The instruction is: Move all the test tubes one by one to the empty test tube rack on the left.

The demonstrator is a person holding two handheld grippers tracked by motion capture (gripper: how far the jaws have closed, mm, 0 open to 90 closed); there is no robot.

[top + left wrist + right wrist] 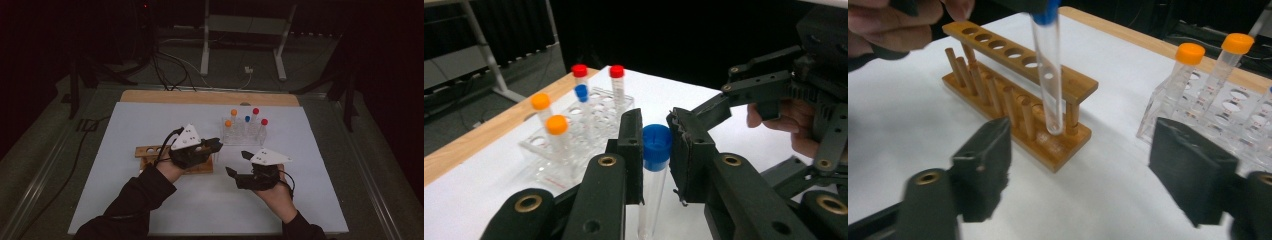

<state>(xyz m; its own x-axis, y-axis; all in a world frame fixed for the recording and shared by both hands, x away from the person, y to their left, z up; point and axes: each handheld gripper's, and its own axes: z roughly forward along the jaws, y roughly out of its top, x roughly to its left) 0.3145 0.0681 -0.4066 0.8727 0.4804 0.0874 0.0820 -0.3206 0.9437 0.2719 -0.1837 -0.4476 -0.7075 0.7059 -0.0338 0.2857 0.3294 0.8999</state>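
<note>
- The left gripper (655, 150) is clamped on a tube (655, 170) with a blue cap (657, 145); both pads press the cap from either side, and the clear body hangs straight down below them.
- In the right gripper view, the tube (1048, 75) hangs upright just in front of the wooden rack (1018, 95), its rounded bottom near the rack's base at the right end and clear of the holes in the top bar.
- The right gripper (1078, 175) has its jaws spread wide with nothing between them; it sits low over the white mat (210, 200), near the tube but apart from it.
- In the high view, the left gripper (212, 146) is above the wooden rack's (150, 152) right end, and the right gripper (239, 163) is just to its right.
- A clear plastic rack (242, 132) stands beyond them, holding tubes with orange, red and blue caps.
- In the left gripper view, the right gripper (744, 95) and the fingers (784, 122) holding it show beyond the tube.
</note>
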